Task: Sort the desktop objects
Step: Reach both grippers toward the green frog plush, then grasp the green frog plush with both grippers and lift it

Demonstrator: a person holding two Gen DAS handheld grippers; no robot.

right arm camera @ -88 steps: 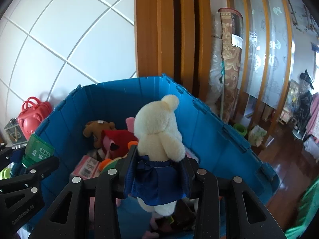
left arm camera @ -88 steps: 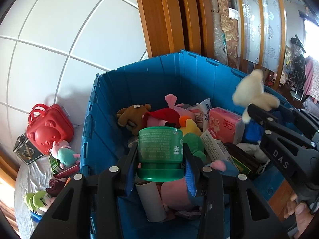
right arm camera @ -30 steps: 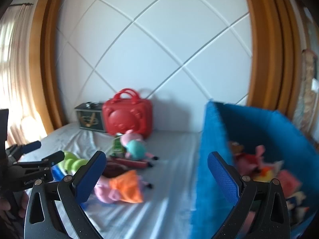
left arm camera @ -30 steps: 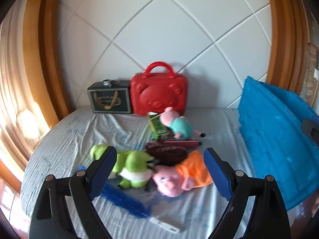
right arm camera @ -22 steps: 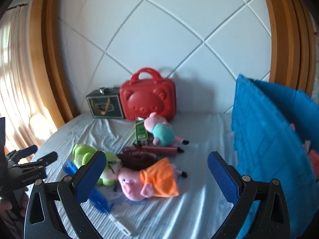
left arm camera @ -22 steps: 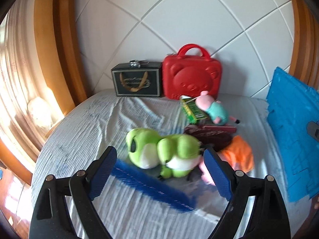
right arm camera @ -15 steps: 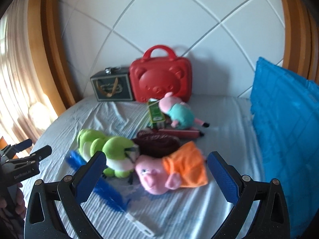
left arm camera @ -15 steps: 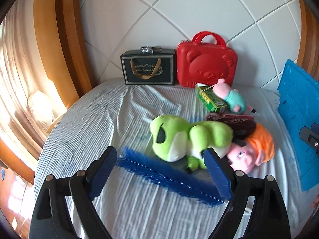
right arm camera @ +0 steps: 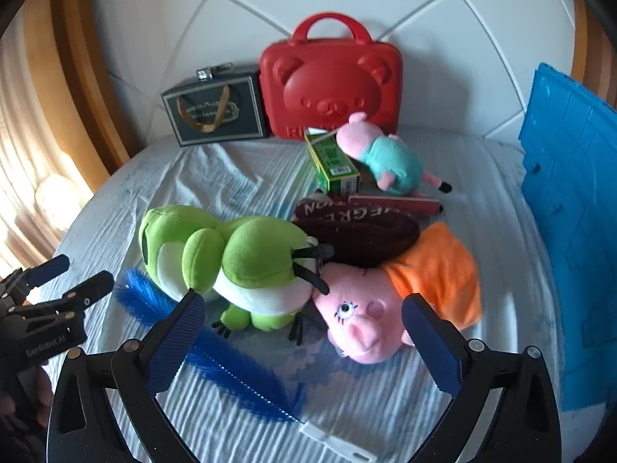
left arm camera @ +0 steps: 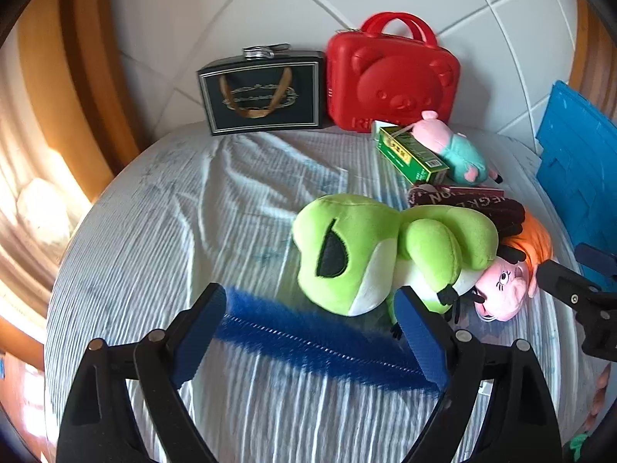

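Note:
A green frog plush (left arm camera: 385, 247) (right arm camera: 231, 262) lies on the cloth-covered table beside a pink pig plush in orange (right arm camera: 389, 297) (left arm camera: 509, 270). A blue bristle brush (left arm camera: 320, 343) (right arm camera: 216, 351) with a white handle lies in front of them. My left gripper (left arm camera: 312, 328) is open and empty, low over the brush, just before the frog. My right gripper (right arm camera: 304, 332) is open and empty, its jaws on either side of the frog's belly and the pig's face. Behind lie a dark brown pouch (right arm camera: 358, 227), a green box (right arm camera: 331, 162) and a small pig plush in teal (right arm camera: 385, 154).
A red bear-faced case (right arm camera: 331, 85) and a dark gift box (right arm camera: 216, 110) stand against the white wall at the back. The blue crate's wall (right arm camera: 574, 208) rises at the right. The table's round edge curves away at left, toward a wooden frame and curtain.
Both grippers let go of the green jar and the white bear over the crate, swung left to the table, and have since come lower and nearer the frog, pig and brush.

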